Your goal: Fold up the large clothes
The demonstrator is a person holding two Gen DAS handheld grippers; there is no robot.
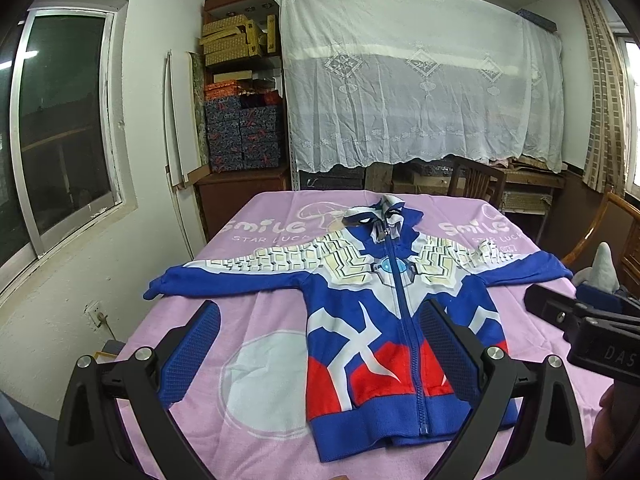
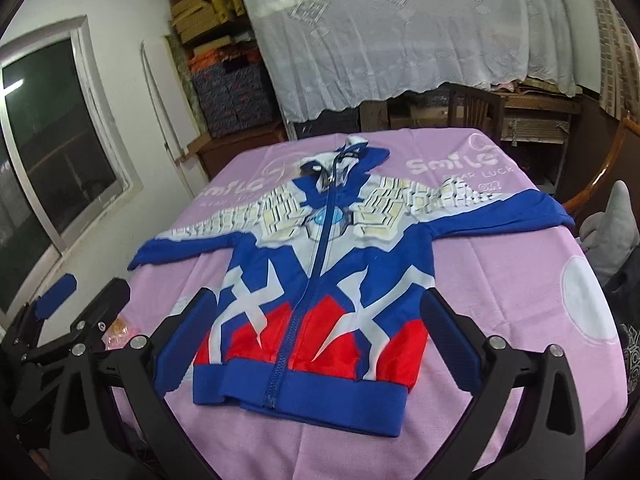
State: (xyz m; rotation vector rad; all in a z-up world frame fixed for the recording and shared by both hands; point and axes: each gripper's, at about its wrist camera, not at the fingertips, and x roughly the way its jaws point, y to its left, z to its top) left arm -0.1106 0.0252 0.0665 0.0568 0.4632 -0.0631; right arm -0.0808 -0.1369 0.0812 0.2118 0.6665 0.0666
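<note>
A blue, white and red zip-up hooded jacket (image 1: 384, 320) lies flat, front side up, on a table under a pink cloth (image 1: 256, 320). Both sleeves are spread out sideways and the hood points away from me. My left gripper (image 1: 320, 312) hovers open above the jacket's left half near the hem, with nothing between its blue pads. In the right wrist view the same jacket (image 2: 320, 280) fills the centre, and my right gripper (image 2: 320, 300) hangs open over its lower body. The left gripper's body (image 2: 80, 312) shows at the left edge there.
The pink cloth (image 2: 500, 280) hangs over the table's edges. Wooden chairs (image 1: 476, 182) stand behind and to the right. A grey plush toy (image 2: 612, 232) sits at the right. Shelves of boxes (image 1: 240, 100) and a lace-draped rack (image 1: 420, 72) line the back wall, with a window (image 1: 60, 128) on the left.
</note>
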